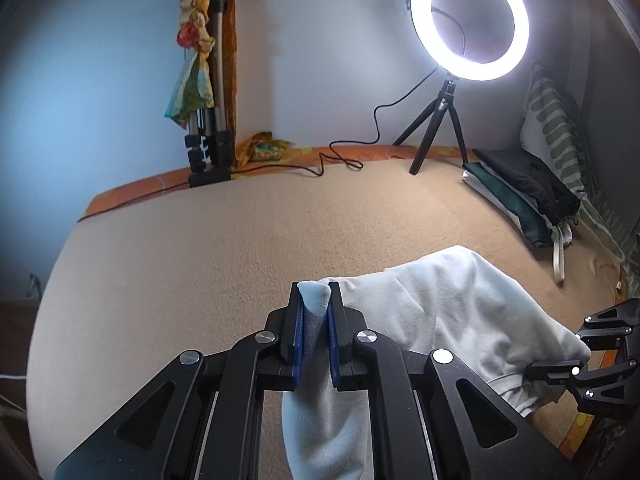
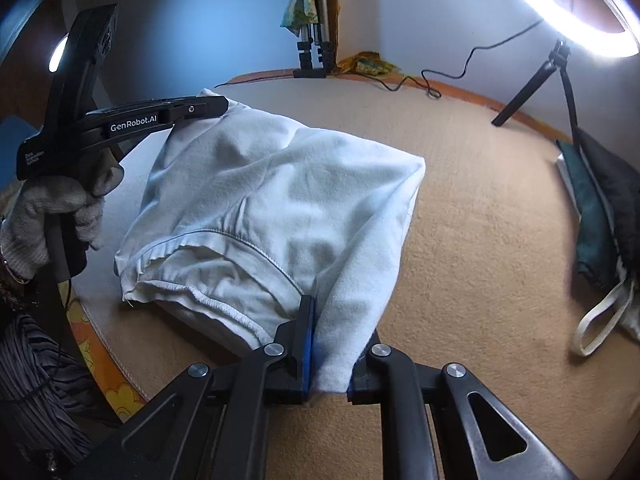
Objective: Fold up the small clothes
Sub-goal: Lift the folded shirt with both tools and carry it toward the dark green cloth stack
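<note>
White cotton, a small pair of shorts (image 2: 280, 200), hangs stretched between both tongs over a tan blanket-covered worktop (image 1: 240, 240). The left tongs (image 1: 316, 292) are clamped on a bunched corner of the cloth, which pokes up between the blue pads and trails down under the linkage. The right tongs (image 2: 332, 340) pinch the cloth at the elastic waistband's end, the fabric squeezed between the two fingers. In the right wrist view the left tongs (image 2: 216, 106) bite the far upper corner, gripped by a hand in a knit glove (image 2: 44, 216). The waistband edge, gathered and stitched, sags open toward the near side; the far corner of the shorts droops toward the blanket, though whether it touches is hard to tell.

Beyond the shorts the blanket lies bare up to its far edge, where an orange patterned border (image 1: 160, 184) shows. Along that edge stand a folded tripod (image 1: 210, 140) draped with a bright scarf, and a lit ring light (image 1: 470, 20) on a small tripod, its cable (image 1: 348, 156) looping across the border. To the right, well apart from the shorts, sits a stack of folded dark clothes (image 1: 520, 192) with a white strap trailing off it. The near right edge of the worktop runs close under the right tongs.
</note>
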{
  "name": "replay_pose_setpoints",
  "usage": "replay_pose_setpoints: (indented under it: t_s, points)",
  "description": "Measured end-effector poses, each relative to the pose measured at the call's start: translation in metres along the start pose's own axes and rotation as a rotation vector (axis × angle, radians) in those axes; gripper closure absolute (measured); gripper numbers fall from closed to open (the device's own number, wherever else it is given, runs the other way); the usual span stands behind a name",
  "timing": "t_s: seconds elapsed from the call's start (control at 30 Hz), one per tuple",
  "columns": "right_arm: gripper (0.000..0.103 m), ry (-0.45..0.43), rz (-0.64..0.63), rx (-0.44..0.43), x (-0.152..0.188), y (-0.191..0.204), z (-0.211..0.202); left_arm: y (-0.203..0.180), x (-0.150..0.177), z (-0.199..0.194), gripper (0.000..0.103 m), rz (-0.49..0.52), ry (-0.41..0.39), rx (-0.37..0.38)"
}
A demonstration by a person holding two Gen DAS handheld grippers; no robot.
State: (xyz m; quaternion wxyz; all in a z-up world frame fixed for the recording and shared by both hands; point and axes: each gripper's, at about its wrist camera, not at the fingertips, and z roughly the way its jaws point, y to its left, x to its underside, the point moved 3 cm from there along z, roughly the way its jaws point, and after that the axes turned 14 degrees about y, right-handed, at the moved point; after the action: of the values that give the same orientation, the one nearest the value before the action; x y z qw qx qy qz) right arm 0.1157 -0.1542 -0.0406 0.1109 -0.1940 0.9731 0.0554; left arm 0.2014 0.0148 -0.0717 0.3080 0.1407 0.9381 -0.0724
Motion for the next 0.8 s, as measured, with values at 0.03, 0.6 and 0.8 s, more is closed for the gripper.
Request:
replay_pose_setpoints:
  t_s: [0.03, 0.6, 0.8]
  points:
    - [0.093, -0.007, -0.005, 0.009, -0.001, 0.001, -0.002, -0.001, 0.001, -0.003, 0.095, 0.003, -0.006, 0.000]
    - [0.094, -0.103, -0.007, 0.066, 0.004, 0.002, -0.043, -0.031, -0.008, -0.035, 0.095, 0.036, -0.096, 0.027]
    - [0.094, -0.110, 0.023, 0.061, 0.010, -0.013, -0.057, -0.051, -0.022, -0.033, 0.095, 0.044, -0.112, 0.056]
